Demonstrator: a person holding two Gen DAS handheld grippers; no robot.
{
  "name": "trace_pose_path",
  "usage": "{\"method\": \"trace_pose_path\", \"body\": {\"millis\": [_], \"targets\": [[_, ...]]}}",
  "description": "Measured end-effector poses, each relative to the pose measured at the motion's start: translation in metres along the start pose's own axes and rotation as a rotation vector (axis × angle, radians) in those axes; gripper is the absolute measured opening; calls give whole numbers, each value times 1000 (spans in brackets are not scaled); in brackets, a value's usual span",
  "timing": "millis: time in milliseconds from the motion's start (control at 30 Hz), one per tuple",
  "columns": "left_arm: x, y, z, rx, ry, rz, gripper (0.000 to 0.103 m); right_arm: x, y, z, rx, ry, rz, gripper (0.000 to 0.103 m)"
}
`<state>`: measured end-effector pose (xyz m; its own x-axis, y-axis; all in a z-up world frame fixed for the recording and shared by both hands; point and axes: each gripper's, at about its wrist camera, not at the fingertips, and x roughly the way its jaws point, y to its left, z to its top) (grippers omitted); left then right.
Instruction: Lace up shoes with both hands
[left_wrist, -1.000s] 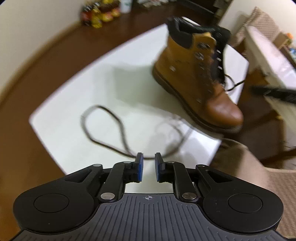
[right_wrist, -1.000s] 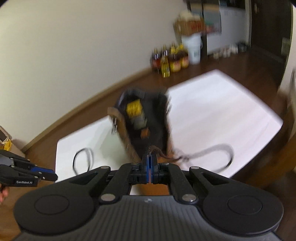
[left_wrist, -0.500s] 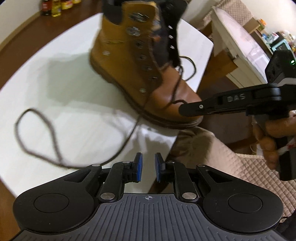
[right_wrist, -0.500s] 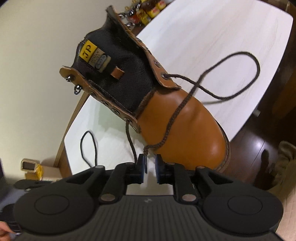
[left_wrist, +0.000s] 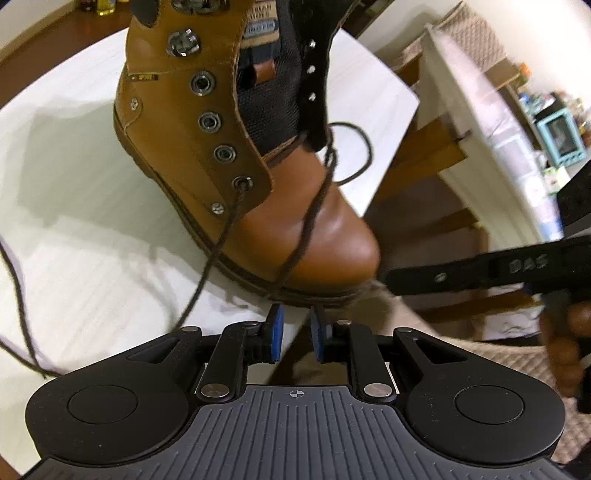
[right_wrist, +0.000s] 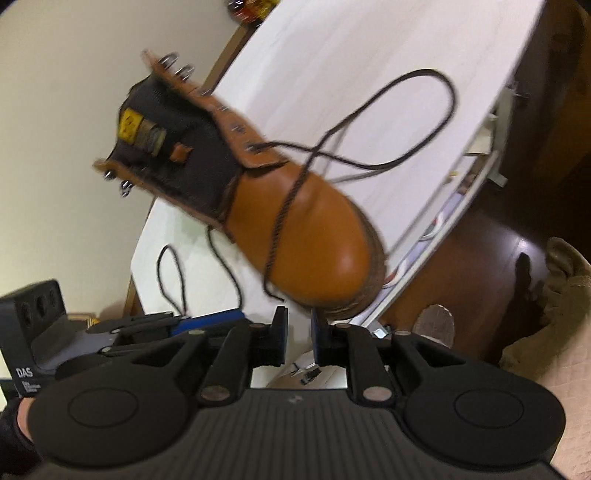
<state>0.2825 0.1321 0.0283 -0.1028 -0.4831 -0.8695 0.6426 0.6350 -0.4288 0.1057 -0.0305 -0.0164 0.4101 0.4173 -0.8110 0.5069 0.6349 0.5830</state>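
A tan leather boot (left_wrist: 314, 236) stands on the white table (left_wrist: 74, 240), toe toward me, its black tongue open. A dark brown lace (left_wrist: 314, 206) comes out of the lowest eyelets. One end hangs over the toe, and the other strand (left_wrist: 207, 266) trails across the table to the left. My left gripper (left_wrist: 296, 325) sits just in front of the toe; its jaws are opening with nothing between them. My right gripper (right_wrist: 298, 321) is also at the toe (right_wrist: 325, 258). Its jaws are opening and empty, with the lace end (right_wrist: 269, 288) just ahead of them. The right gripper (left_wrist: 395, 278) reaches in from the right.
The boot stands near the table's corner, with dark wood floor (right_wrist: 480, 266) below. A beige quilted cloth (left_wrist: 480, 354) lies under the grippers. A white cabinet (left_wrist: 480, 122) stands to the right. Bottles (right_wrist: 251, 7) are on the floor by the far wall. A hand (left_wrist: 569, 332) holds the right gripper.
The right gripper, shut on the lace end a second ago, has opened, and the lace now lies over the toe. Both grippers have come down close to the toe.
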Motion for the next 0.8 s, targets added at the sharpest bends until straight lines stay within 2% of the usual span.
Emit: {"method": "trace_pose_path", "body": {"millis": [67, 267, 300, 333, 400, 500, 600, 700, 800], "targets": [[5, -5, -1, 57, -12, 54, 17, 1, -2, 1, -1, 0, -3, 17], [26, -16, -3, 213, -15, 95, 16, 4, -4, -1, 1, 6, -4, 17], [29, -18, -4, 234, -9, 101, 14, 4, -4, -2, 6, 5, -4, 17], [31, -19, -4, 255, -4, 105, 5, 4, -5, -2, 12, 5, -4, 16], [29, -22, -5, 294, 5, 107, 2, 4, -6, -2, 27, 2, 0, 16], [18, -30, -10, 385, 2, 138, 2, 4, -8, -1, 78, -13, 34, 16], [7, -40, -16, 473, 5, 173, 2, 10, -8, -1, 144, -15, 118, 16], [-4, -45, -19, 510, 7, 178, 2, 21, -1, -2, 165, -5, 198, 17], [-12, -49, -18, 517, 6, 170, 2, 30, 10, -4, 122, -5, 215, 19]]}}
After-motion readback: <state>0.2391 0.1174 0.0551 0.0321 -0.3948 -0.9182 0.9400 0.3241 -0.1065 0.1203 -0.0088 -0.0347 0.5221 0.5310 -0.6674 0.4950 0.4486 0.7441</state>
